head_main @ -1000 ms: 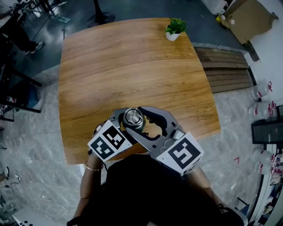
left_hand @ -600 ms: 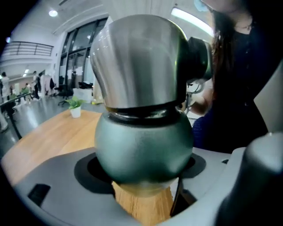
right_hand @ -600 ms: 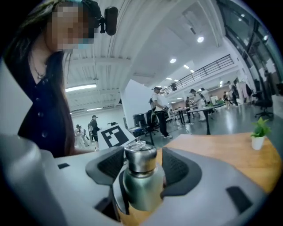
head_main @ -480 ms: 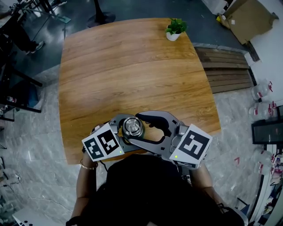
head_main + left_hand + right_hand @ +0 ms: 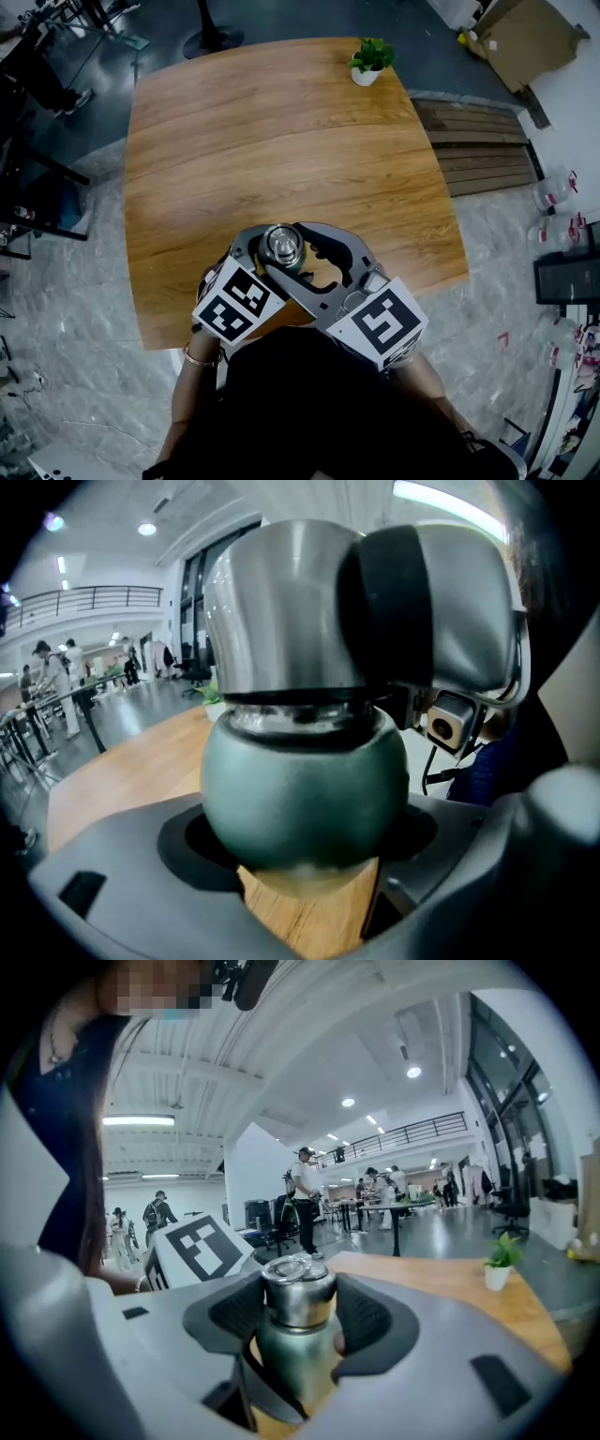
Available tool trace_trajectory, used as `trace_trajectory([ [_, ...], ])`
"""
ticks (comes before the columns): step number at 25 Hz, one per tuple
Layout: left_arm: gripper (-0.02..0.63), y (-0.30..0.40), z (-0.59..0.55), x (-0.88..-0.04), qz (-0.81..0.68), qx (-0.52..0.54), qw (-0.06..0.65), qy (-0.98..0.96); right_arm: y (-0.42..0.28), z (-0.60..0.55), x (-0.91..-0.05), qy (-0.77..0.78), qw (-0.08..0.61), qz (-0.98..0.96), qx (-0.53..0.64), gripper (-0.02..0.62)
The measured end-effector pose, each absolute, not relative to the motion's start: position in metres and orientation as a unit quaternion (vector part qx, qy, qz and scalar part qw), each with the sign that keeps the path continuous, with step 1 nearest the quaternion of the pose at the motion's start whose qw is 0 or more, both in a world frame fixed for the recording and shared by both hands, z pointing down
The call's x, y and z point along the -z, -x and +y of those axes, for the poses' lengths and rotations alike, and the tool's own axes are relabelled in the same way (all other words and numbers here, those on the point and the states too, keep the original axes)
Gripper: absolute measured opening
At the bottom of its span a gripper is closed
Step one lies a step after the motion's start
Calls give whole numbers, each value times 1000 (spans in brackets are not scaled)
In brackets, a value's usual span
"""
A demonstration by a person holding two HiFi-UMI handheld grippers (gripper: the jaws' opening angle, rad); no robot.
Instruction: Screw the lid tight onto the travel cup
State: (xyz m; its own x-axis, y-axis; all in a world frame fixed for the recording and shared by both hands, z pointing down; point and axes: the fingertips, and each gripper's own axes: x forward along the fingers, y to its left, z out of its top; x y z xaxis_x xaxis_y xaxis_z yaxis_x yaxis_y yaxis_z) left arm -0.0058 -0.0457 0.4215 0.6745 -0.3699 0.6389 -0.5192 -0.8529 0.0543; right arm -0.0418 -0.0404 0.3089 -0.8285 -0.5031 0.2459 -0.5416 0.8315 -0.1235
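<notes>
1. Head view: travel cup [image 5: 284, 247] is seen from above at the desk's [image 5: 281, 141] near edge, about midway along it. The left tool [image 5: 265, 255] and the right tool [image 5: 309, 253] close in on it from either side, with their marker cubes toward the person. A potted plant [image 5: 371, 61] stands well apart at the far right corner.
2. Left gripper view: the left tool's jaws pinch the cup's rounded green body from both sides, and desk wood shows below it. Whether the base touches the wood cannot be told. The steel lid [image 5: 281, 611] sits on top of the body, and a dark pad [image 5: 394, 602] of the right tool presses against its side.
3. Right gripper view: the right tool's jaws are clamped on the lid, one padded face on each side, with the green body below them. The left tool's marker cube [image 5: 202, 1246] shows just beside the cup.
</notes>
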Motion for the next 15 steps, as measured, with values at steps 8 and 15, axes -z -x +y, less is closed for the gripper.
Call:
trace_trajectory([
  [8, 402, -4, -24, -416, -152, -291, 101, -939, 38, -21, -306, -164, 96, -972, -137, 253],
  [15, 402, -7, -23, -412, -145, -298, 96, -939, 40, -25, -303, -195, 94, -969, -117, 252],
])
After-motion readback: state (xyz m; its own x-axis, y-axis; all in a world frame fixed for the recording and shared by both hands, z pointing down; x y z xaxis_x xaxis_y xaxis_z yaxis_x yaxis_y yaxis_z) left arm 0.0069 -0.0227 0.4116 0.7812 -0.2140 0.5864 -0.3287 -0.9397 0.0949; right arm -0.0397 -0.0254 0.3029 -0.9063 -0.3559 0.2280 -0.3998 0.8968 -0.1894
